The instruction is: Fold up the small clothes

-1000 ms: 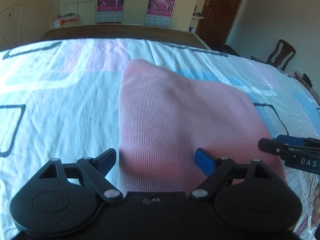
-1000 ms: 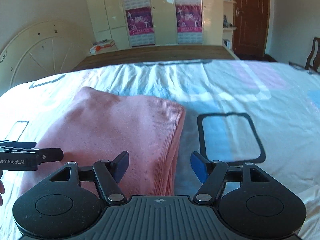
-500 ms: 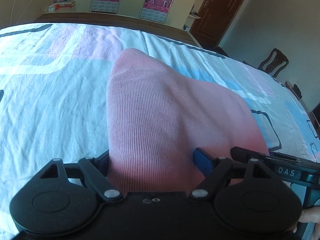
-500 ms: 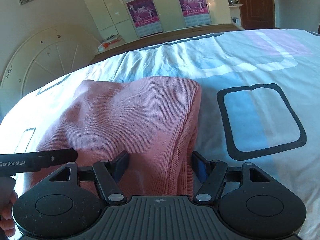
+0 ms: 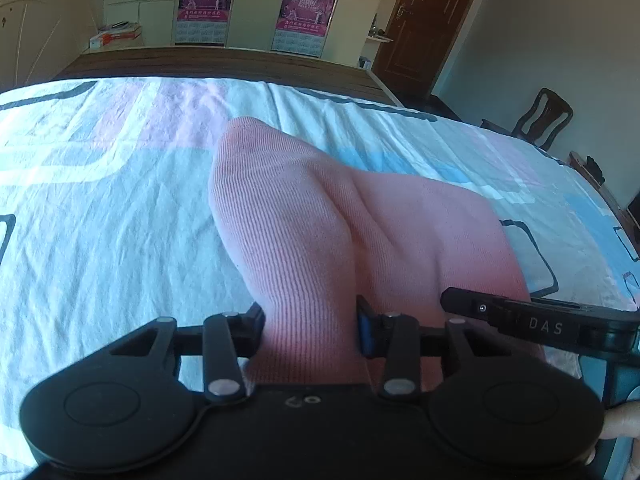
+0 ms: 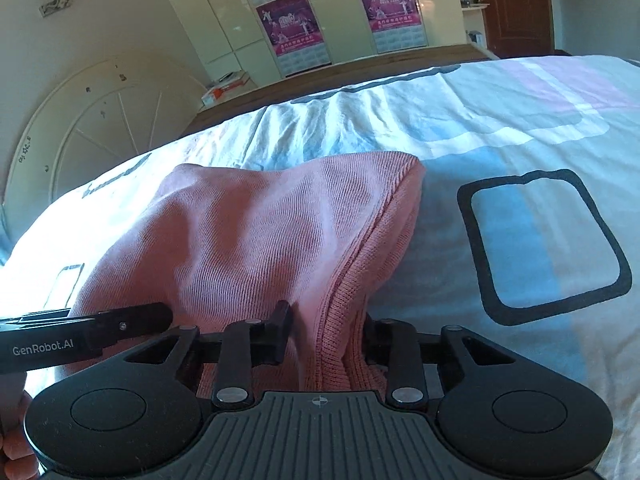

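Observation:
A pink ribbed knit garment (image 5: pixel 300 220) lies folded on the patterned bed sheet (image 5: pixel 100 220). My left gripper (image 5: pixel 310 320) is closing on the garment's near left edge, and the cloth bunches into a raised ridge between its pads. In the right wrist view the same garment (image 6: pixel 260 240) shows its stacked hem edges on the right. My right gripper (image 6: pixel 326 320) is closing on that near right corner, with the layers pinched between its fingers. Each view shows a finger of the other gripper (image 5: pixel 480 308) (image 6: pixel 120 324) resting on the cloth close by.
The white, blue and pink sheet (image 6: pixel 520 120) spreads wide around the garment. A wooden bed board (image 5: pixel 224 60) runs along the far edge, with wardrobe doors bearing posters (image 5: pixel 206 0) behind. A dark door (image 5: pixel 420 28) and a chair (image 5: pixel 540 116) stand far right.
Both grippers moved in over the garment's near edge and their jaws narrowed onto it. The pink cloth has gathered into folds and lifted between the fingers.

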`<state>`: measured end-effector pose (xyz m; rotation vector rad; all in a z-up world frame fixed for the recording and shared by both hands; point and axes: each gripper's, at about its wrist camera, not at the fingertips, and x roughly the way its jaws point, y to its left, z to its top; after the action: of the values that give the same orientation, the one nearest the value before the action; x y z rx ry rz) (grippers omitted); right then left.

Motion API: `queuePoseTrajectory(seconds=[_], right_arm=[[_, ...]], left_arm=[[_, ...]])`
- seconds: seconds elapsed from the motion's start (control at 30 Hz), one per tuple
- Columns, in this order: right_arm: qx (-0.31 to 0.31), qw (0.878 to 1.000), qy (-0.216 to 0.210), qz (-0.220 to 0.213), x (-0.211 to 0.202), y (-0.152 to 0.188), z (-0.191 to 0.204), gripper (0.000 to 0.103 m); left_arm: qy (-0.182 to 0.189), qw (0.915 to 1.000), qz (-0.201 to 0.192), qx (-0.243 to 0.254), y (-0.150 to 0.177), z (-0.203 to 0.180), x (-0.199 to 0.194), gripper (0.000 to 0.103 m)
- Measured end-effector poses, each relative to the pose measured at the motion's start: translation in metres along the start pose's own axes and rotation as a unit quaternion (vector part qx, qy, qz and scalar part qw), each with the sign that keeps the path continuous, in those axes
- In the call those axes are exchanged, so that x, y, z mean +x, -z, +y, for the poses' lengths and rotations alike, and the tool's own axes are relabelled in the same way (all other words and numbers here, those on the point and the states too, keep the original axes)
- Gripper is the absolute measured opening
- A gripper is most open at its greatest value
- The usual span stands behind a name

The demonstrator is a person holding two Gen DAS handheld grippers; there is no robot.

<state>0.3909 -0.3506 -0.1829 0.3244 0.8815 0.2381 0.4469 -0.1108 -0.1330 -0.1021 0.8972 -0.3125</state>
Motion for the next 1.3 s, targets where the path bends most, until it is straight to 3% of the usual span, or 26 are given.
queuePoseTrajectory(seconds=[0.17,0.27,0.3,0.37,0.5,0.57,0.83,1.1,1.3], right_arm=[[0.033,0.999,-0.032,-0.009,-0.012,-0.002,-0.007,0.023],[0.003,1.000,-0.006,-0.013,-0.015,-0.003,0.000,0.023],[-0.012,1.000,0.023,-0.013,-0.012,-0.002,0.002,0.024],[0.013,1.000,0.011,0.004,-0.006,0.000,-0.005,0.044],[0.027,1.000,-0.009,0.011,0.000,0.004,-0.007,0.046],[0.040,0.999,-0.026,0.016,0.001,0.003,-0.008,0.031],[0.083,0.991,-0.108,-0.008,-0.022,-0.009,-0.002,0.021],[0.066,0.983,-0.170,-0.015,-0.019,-0.019,0.086,0.020],[0.047,0.982,-0.184,-0.010,0.009,-0.014,0.180,0.020]], left_arm=[[0.001,0.9998,-0.014,0.014,0.000,-0.006,-0.014,0.035],[0.001,0.9997,-0.013,0.022,0.000,-0.009,-0.017,0.034],[0.000,0.9997,-0.010,0.023,-0.001,-0.009,-0.015,0.034],[-0.004,0.9997,-0.004,0.023,0.001,-0.007,-0.010,0.034],[-0.012,0.9997,-0.001,0.023,0.005,-0.006,-0.004,0.035],[-0.016,0.9996,-0.006,0.022,0.006,-0.007,-0.006,0.034],[-0.002,0.9995,-0.032,0.006,0.001,-0.005,-0.039,0.032],[-0.020,0.9972,-0.071,-0.012,-0.005,0.057,-0.099,0.032],[-0.028,0.9958,-0.083,-0.027,-0.010,0.157,-0.141,0.032]])
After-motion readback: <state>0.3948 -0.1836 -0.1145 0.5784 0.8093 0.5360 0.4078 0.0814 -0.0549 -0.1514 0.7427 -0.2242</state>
